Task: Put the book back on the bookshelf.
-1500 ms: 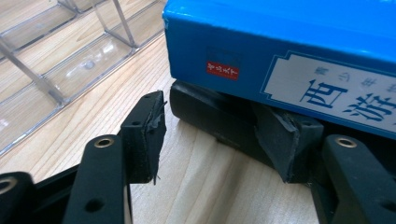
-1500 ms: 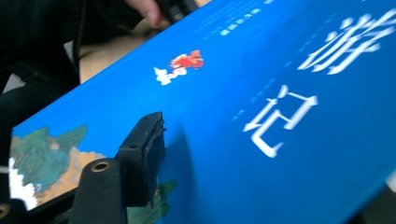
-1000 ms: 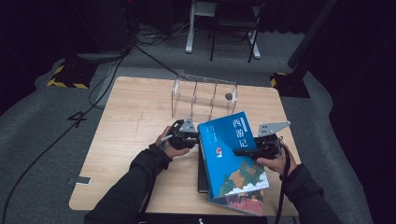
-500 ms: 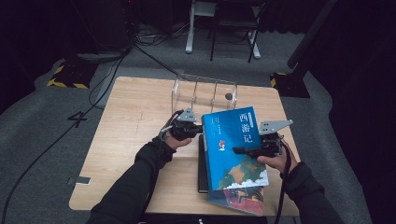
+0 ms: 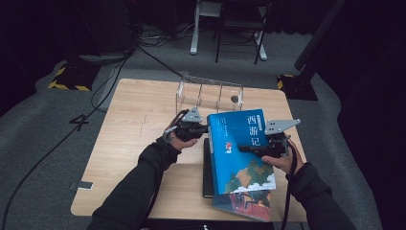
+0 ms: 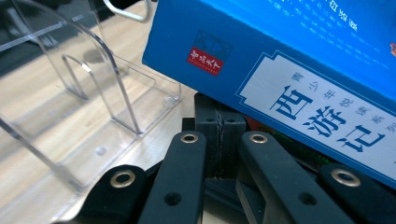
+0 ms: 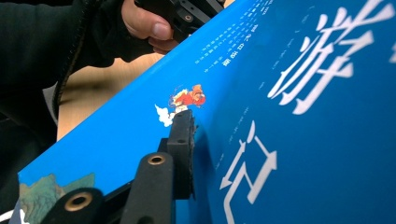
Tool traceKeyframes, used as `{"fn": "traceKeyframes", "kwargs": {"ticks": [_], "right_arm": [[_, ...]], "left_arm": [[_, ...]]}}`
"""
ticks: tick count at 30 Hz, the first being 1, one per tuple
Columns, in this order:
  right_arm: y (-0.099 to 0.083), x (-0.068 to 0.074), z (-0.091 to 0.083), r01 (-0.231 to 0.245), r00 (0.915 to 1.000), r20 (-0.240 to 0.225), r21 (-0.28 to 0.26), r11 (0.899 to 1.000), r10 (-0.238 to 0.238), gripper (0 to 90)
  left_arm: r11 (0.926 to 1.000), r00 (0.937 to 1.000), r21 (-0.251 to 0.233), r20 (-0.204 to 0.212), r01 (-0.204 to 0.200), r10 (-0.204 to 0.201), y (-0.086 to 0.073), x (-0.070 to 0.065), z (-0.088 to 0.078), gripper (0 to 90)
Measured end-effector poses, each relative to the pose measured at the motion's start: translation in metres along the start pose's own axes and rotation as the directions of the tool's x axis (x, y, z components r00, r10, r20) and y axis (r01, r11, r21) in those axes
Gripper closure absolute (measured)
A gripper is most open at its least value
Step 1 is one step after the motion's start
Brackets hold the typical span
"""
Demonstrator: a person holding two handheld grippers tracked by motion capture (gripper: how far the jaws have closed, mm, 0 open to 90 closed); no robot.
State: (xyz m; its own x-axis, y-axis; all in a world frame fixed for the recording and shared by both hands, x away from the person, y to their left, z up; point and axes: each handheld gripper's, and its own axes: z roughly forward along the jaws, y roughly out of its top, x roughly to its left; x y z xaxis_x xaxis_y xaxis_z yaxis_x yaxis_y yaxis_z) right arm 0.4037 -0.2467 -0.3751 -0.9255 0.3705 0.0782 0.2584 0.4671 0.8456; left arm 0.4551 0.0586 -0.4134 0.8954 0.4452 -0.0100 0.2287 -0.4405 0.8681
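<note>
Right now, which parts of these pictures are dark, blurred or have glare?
High view: floor around the table is dim. Left gripper view: clear acrylic book rack is soft, catching pale reflections. Right gripper view: blue book is sharp near the jaw, its large characters blurred.

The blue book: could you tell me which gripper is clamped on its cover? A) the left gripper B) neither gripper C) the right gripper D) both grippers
C: in the right gripper view the right gripper has a jaw pressed flat on the blue book, while the left gripper sits shut beneath the book's edge.
</note>
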Motion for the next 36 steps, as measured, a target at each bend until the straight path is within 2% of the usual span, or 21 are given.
{"fn": "traceKeyframes", "kwargs": {"ticks": [4, 9, 11, 13, 17, 20, 21, 27, 29, 32, 36], "right_arm": [[0.004, 0.001, -0.001, 0.008, 0.9997, 0.024, -0.027, 1.000, -0.007, 71.7], [0.016, 0.005, -0.003, 0.070, 0.9946, 0.079, -0.039, 0.997, -0.066, 72.4], [0.021, 0.006, -0.003, 0.089, 0.9923, 0.091, -0.052, 0.995, -0.084, 72.9], [0.026, 0.007, -0.004, 0.108, 0.9886, 0.114, -0.079, 0.991, -0.099, 73.7], [0.030, 0.010, -0.004, 0.143, 0.9793, 0.163, -0.137, 0.980, -0.120, 75.8], [0.028, 0.013, -0.005, 0.168, 0.9766, 0.161, -0.163, 0.972, -0.142, 76.2], [0.027, 0.015, -0.006, 0.175, 0.9762, 0.157, -0.165, 0.971, -0.149, 76.2], [0.024, 0.031, -0.012, 0.250, 0.9570, 0.189, -0.154, 0.956, -0.220, 75.7], [0.023, 0.033, -0.014, 0.252, 0.9573, 0.184, -0.158, 0.955, -0.223, 75.7], [0.020, 0.038, -0.019, 0.281, 0.9464, 0.202, -0.133, 0.950, -0.252, 75.2], [0.015, 0.041, -0.027, 0.296, 0.9420, 0.196, -0.102, 0.950, -0.273, 74.3]], "left_arm": [[0.9999, 0.9996, -0.003, -0.021, -0.016, 0.016, 0.011, 0.002, -0.008, 90.0], [0.9992, 0.9990, -0.024, -0.034, -0.032, 0.031, 0.027, 0.007, -0.018, 90.0], [0.9981, 0.9970, -0.033, -0.058, -0.052, 0.051, 0.038, 0.009, -0.024, 90.0], [0.9973, 0.9966, -0.048, -0.065, -0.055, 0.052, 0.047, 0.010, -0.031, 90.0], [0.9940, 0.9928, -0.063, -0.086, -0.090, 0.084, 0.060, 0.009, -0.043, 90.0], [0.9921, 0.9929, -0.087, -0.085, -0.091, 0.083, 0.063, 0.006, -0.049, 90.0], [0.9915, 0.9937, -0.098, -0.080, -0.086, 0.078, 0.062, 0.005, -0.051, 90.0], [0.9865, 0.9930, -0.129, -0.073, -0.101, 0.092, 0.062, -0.007, -0.057, 90.0], [0.9848, 0.9905, -0.128, -0.087, -0.117, 0.107, 0.064, -0.012, -0.058, 90.0], [0.9821, 0.9893, -0.137, -0.085, -0.129, 0.118, 0.066, -0.016, -0.060, 90.0], [0.9769, 0.9859, -0.145, -0.083, -0.156, 0.146, 0.069, -0.023, -0.062, 90.0]]}}
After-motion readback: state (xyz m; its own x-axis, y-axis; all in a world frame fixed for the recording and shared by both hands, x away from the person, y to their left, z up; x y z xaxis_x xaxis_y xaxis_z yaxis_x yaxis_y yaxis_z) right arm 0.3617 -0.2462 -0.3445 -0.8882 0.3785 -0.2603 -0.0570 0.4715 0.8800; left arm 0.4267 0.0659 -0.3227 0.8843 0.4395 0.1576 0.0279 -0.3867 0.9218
